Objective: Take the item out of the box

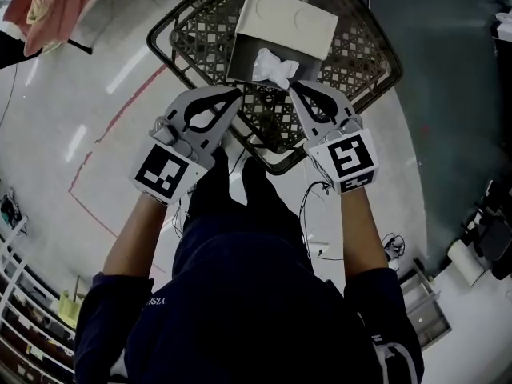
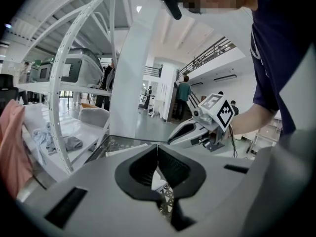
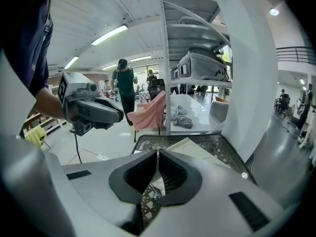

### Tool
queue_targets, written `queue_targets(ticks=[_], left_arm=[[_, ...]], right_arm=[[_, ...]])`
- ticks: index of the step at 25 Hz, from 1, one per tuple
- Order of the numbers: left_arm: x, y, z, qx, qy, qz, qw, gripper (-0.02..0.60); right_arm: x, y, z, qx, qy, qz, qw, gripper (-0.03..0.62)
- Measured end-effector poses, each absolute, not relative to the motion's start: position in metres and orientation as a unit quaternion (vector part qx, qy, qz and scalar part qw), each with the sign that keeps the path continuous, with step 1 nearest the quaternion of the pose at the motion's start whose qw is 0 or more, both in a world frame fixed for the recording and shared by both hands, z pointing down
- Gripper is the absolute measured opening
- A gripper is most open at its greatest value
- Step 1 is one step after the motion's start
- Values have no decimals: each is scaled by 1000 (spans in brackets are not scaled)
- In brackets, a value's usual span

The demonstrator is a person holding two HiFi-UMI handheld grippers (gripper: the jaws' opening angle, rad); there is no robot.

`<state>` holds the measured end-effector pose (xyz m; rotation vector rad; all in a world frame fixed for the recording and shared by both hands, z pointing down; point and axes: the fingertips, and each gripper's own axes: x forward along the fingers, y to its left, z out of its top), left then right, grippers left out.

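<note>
An open box stands on a black mesh table, its white lid folded back. A crumpled white item lies inside the box. My left gripper is shut and empty, its tips just short of the box's near left corner. Level with it, my right gripper is also shut and empty, close to the item's right side. In the left gripper view the left gripper shows its jaws pressed together. The right gripper view shows the right gripper the same way, with the lid beyond.
A pink cloth hangs over a stand at the far left. A red line runs across the pale floor. Cables trail below the table. White shelving stands behind the table, and people stand further off.
</note>
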<state>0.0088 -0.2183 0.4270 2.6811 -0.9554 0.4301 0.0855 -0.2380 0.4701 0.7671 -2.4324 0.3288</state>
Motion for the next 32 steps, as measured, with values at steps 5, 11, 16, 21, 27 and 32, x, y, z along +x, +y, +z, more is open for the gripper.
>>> queue_targets(ticks=[5, 11, 16, 21, 27, 32], left_arm=[[6, -235, 468, 922, -324, 156, 142, 9], [1, -240, 509, 917, -325, 165, 162, 9], [-4, -239, 531, 912, -328, 173, 173, 9], [-8, -238, 546, 908, -333, 177, 182, 9], [-13, -236, 559, 904, -338, 178, 192, 9], [-18, -233, 565, 900, -344, 177, 201, 9]], right_arm=[[77, -255, 520, 269, -903, 129, 308, 26], [73, -266, 574, 250, -894, 132, 348, 28], [73, -272, 613, 232, -883, 129, 387, 89], [71, -277, 643, 214, -876, 117, 417, 89], [73, -278, 673, 190, -864, 120, 450, 89], [74, -274, 689, 170, -853, 126, 476, 86]])
